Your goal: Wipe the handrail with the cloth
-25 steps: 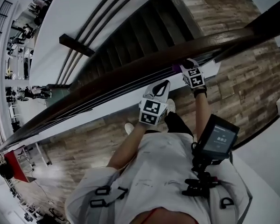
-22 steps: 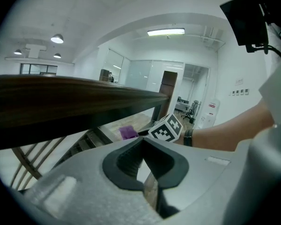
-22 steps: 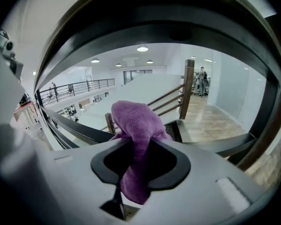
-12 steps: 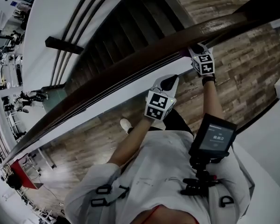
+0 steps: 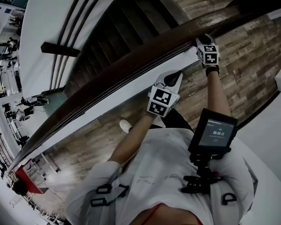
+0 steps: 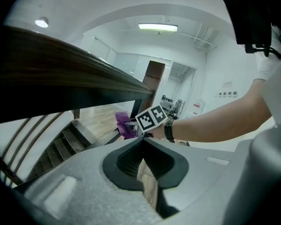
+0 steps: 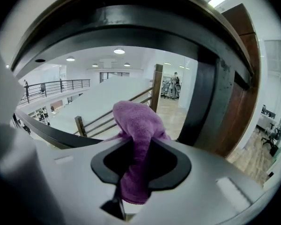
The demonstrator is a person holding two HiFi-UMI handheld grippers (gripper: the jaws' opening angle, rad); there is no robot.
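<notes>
Handrail (image 5: 131,59) runs from lower left up to upper right, above the stairs (image 5: 117,27); the long left stretch has neither gripper on it, and I'd guess it's yet to be wiped; left gripper (image 5: 174,76) sits just below the rail near the white ledge (image 5: 107,102); in its own view its jaws are pressed together with nothing between them, so it looks parked out of the way, not working; right gripper (image 5: 203,40) is further right and up against the underside edge of the rail; jaws pinch the purple cloth (image 7: 136,121), a wad bulging past the tips so fabric, not plastic, meets the wood; the rail fills the top of the right gripper view, close over the cloth; actual contact can't be confirmed; wiping seems under way at the upper end.
</notes>
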